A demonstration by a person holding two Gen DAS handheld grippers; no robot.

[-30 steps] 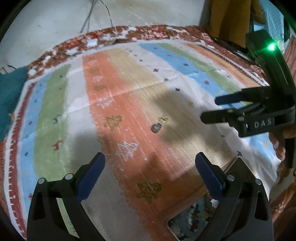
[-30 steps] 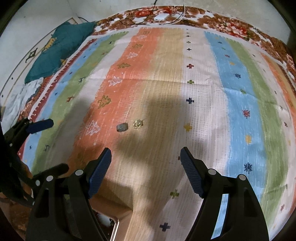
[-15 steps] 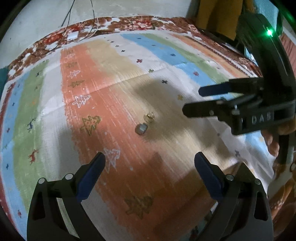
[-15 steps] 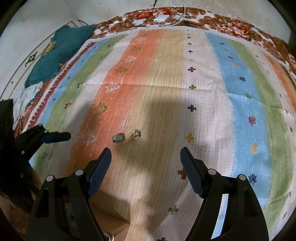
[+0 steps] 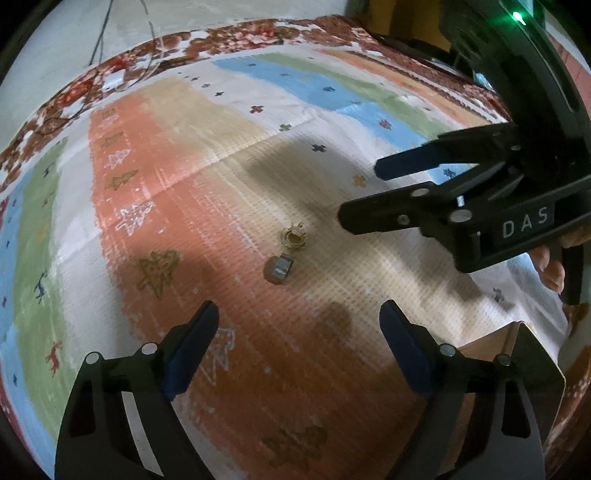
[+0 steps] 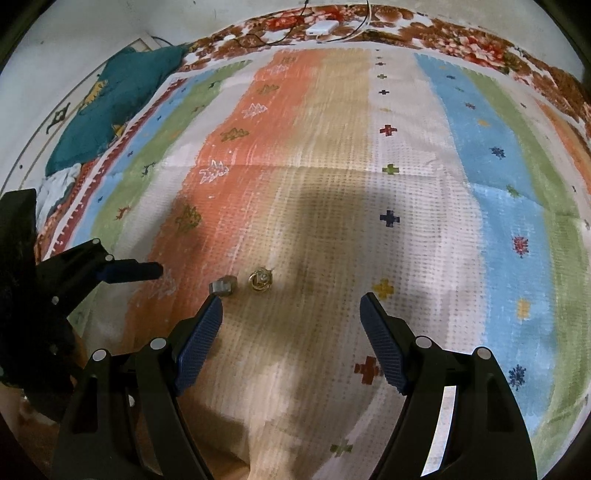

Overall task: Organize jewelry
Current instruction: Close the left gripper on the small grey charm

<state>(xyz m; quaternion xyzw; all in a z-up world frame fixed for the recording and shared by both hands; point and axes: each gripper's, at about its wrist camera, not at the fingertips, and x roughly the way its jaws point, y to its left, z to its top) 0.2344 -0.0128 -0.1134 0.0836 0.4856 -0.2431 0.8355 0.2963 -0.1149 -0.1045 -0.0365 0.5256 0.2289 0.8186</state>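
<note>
Two small pieces lie side by side on the striped cloth (image 5: 155, 206): a gold ring-like piece (image 5: 293, 237) (image 6: 260, 280) and a grey metal piece (image 5: 279, 268) (image 6: 221, 286). My left gripper (image 5: 299, 325) hovers just short of them. Its jaws are closing and nothing is between them. My right gripper (image 6: 291, 306) stands open and empty, its left fingertip close beside the grey piece. In the left wrist view the right gripper (image 5: 360, 195) reaches in from the right, near the gold piece. One of the left gripper's fingers (image 6: 129, 271) shows in the right wrist view.
A brown cardboard box corner (image 5: 517, 343) sits at the cloth's near right. A teal cloth (image 6: 110, 107) lies off the far left edge. A white charger with cables (image 6: 321, 27) rests on the floral border at the back. A hand (image 5: 550, 266) grips the right tool.
Both grippers have come down and closer to the two pieces, which now look larger. The left view has swung and rolled, its jaws stand a little narrower, and the box has slid toward the frame edge.
</note>
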